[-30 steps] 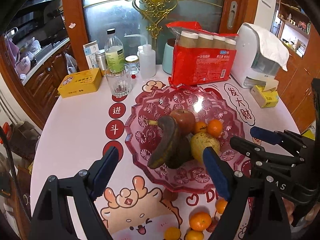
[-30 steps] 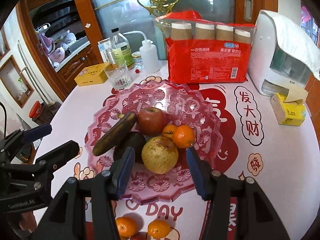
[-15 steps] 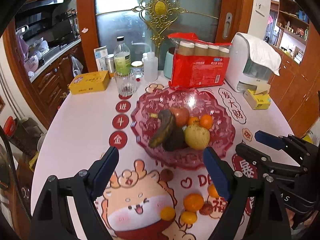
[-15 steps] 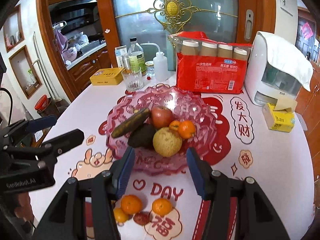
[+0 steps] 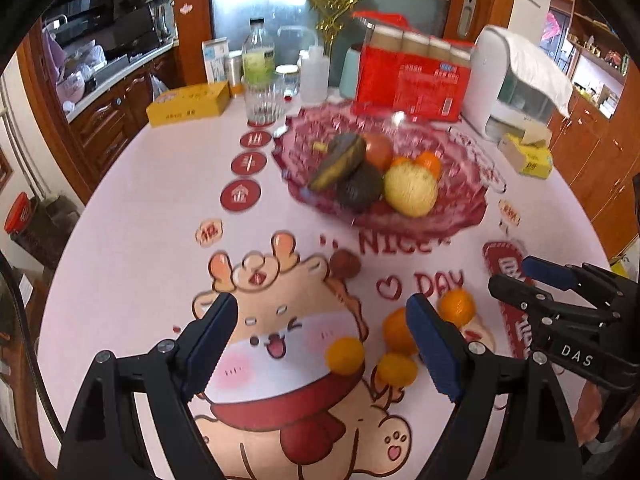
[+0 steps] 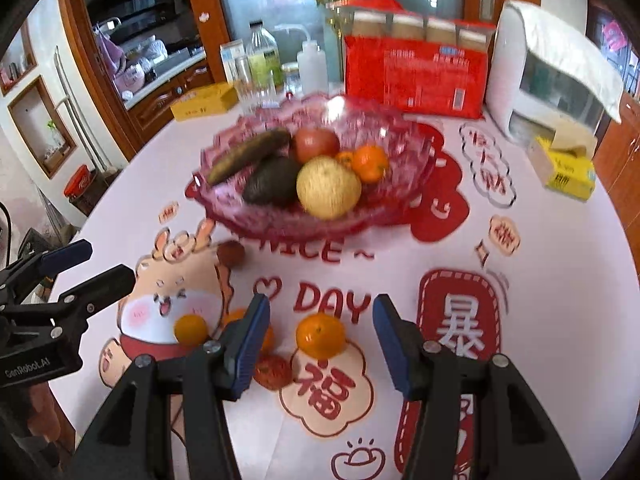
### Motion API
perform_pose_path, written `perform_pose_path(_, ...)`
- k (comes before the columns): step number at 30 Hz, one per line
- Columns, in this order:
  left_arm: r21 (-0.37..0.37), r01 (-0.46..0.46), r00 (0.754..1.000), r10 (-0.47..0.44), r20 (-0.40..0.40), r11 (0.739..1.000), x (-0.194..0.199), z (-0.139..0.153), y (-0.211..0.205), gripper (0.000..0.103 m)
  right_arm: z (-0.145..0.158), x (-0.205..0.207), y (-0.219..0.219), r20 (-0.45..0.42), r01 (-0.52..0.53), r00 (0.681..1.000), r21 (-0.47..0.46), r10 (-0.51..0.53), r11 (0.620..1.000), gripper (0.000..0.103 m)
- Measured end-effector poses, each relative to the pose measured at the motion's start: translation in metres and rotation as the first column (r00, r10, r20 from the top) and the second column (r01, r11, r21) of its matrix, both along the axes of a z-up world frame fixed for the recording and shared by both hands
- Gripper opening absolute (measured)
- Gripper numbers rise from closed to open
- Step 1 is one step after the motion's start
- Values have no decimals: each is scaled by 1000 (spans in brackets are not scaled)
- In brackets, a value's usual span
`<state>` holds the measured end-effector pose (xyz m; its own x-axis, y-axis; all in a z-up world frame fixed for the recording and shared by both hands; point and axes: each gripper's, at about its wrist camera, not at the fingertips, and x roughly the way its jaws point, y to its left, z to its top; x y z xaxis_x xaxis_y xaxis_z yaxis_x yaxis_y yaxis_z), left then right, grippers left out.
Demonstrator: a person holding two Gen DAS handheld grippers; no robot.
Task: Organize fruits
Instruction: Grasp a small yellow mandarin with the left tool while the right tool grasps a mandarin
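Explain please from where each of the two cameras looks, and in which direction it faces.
Left wrist: sits on the left claw, faces forward over the table toward the pink glass fruit bowl; its own open fingers and the right claw show.
Right wrist: sits on the right claw, faces the same bowl, an orange mandarin between its open fingers; the left claw shows.
Shared: bowl, loose mandarins, red paper-cup package.

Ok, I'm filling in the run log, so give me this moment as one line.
left gripper: open, empty | right gripper: open, tangerine between fingers, ungripped | bowl: holds fruit | loose fruit on table
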<state>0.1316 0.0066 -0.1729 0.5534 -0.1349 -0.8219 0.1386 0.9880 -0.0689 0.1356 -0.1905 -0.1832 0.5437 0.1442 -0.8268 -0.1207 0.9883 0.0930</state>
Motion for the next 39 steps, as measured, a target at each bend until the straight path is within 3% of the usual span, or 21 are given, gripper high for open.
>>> perform_pose_path(6, 21, -5, 998, 6, -60, 1000, 1, -39, 3, 84, -33, -1, -2, -70, 6, 997, -9, -6, 1000, 54)
perform_pose_path(13, 4, 21, 990, -21, -138, 1000, 9, -72, -1, 69, -60, 3, -2, -137, -4, 991, 6, 4, 1000, 46)
perform_pose_path(19, -14, 71, 987, -72, -142, 997, 8, -78, -14, 67, -72, 8, 3, -155, -19, 988, 16, 21, 1000, 45)
perform_pose_path(22, -40, 83, 983, -89, -158, 996, 7, -82, -18, 61, -77, 13, 5, -165, -8, 986, 28, 13, 1000, 45)
perform_pose_path(30, -110, 121, 978, -137, -154, 987, 3, -80, -24, 29, -77, 19, 10, -150, -16, 989, 34, 21, 999, 41)
perform_pose_path(39, -118, 78, 987, -93, -128, 990, 1, -68, -18, 27, -64, 4, 14, -102, -49, 994, 8, 50, 999, 40)
